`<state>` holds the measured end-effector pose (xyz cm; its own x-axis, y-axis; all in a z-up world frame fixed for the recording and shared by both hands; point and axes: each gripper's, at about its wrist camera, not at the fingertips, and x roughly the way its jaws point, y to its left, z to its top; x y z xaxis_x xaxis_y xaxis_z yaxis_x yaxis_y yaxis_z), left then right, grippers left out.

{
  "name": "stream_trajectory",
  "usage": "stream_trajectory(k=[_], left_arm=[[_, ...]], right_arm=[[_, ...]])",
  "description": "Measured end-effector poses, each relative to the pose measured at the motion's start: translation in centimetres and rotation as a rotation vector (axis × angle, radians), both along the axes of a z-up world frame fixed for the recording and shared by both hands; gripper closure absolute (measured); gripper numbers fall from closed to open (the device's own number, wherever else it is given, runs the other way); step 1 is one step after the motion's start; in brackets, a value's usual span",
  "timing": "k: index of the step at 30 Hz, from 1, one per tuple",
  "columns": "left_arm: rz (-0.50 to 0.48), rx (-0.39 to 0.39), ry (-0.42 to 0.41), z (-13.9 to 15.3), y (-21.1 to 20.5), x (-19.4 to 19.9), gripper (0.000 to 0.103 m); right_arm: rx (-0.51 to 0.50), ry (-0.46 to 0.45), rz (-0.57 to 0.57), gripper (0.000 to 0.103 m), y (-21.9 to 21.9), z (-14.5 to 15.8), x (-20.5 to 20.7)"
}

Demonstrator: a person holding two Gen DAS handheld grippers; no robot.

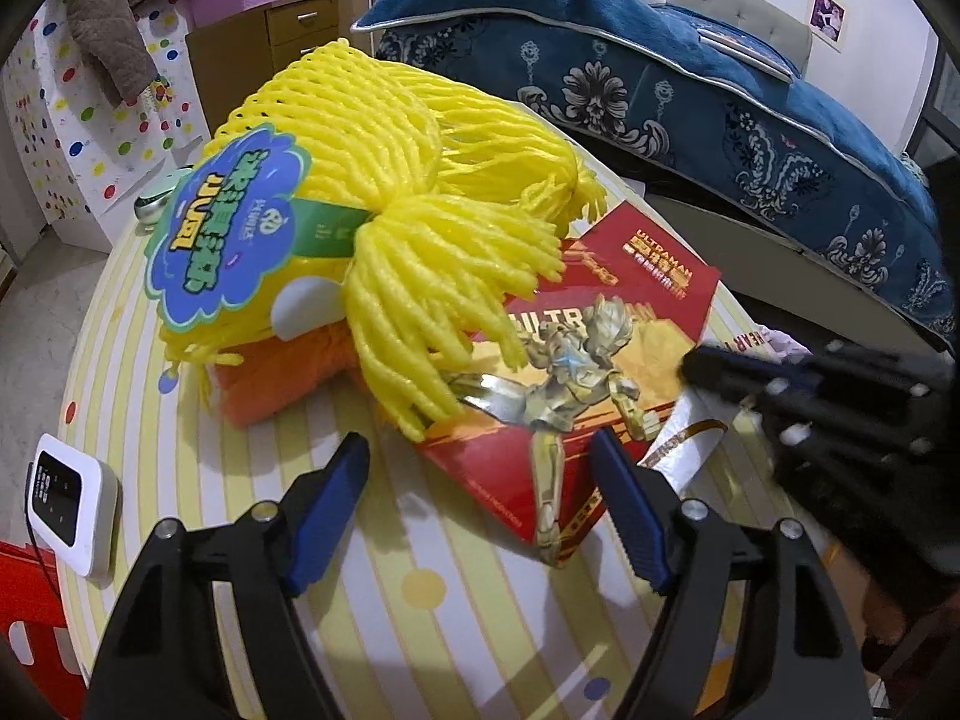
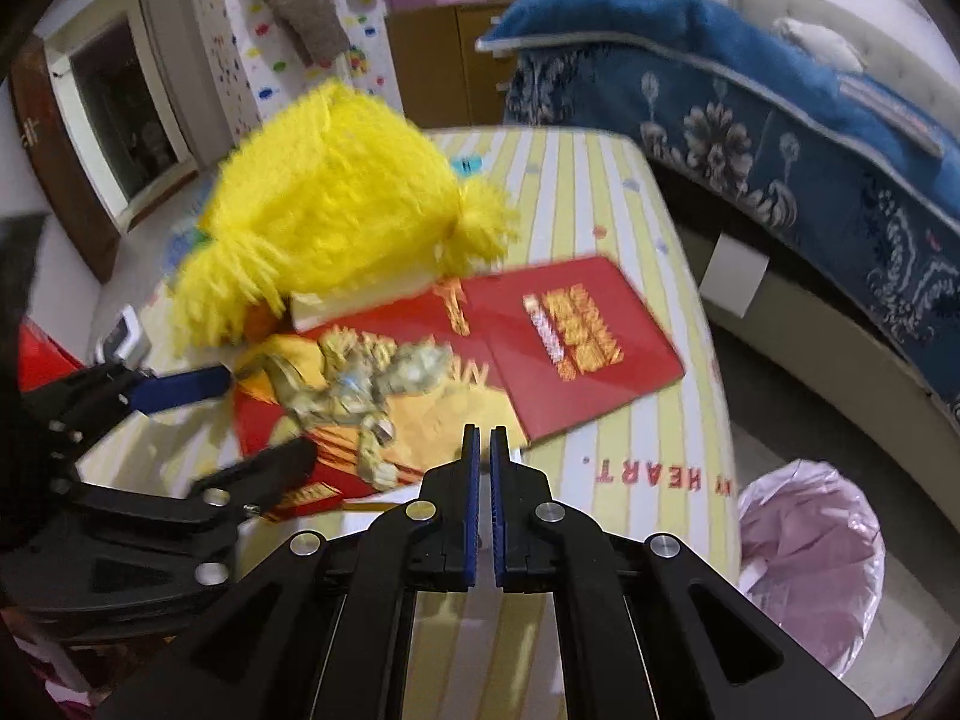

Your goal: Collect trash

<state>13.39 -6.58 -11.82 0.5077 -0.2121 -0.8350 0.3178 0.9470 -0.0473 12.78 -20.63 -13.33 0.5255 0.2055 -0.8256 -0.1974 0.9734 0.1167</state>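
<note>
1. where things are: my left hand-held gripper has its jaws wide apart, hovering low over the near corner of the red ultraman box, which lies flat on the striped worktop. my right hand-held gripper has its jaws pressed together with nothing between them, just above the box's near edge. the bin with the pink liner sits on the floor off the worktop's right side.

2. the yellow foam fruit net is draped over the far end of the box, and its loose fringe lies on the lid. if i pull the box out, i reckon the net drags along or flops off the worktop.

3. the box is flat cardboard. a pinch on one corner could bend it or let it swing and slip out before i reach the bin.

4. both grippers are crowding the same box, the right one close beside the left. easy to knock them together, i think.

5. the right wrist view is blurry, so i can't tell whether the box is one piece or a flap folded open. if it's two, half may stay behind.

6. there's an orange thing under the net. can't tell if it's trash, so grabbing blindly risks binning something wanted.
</note>
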Motion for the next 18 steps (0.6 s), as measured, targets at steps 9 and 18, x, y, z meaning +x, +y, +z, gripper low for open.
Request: stream_trajectory(k=[9,18], left_arm=[[-0.028,-0.089,-0.011,1.2,-1.2,0.3,0.055],[-0.147,-0.165,-0.103,4.8,-3.3,-1.5,0.093]], right_arm=[[0.05,-0.006,-0.005,0.1,-0.8,-0.2,-0.4],[0.065,0.004,0.01,0.101,-0.8,0.0,-1.1]])
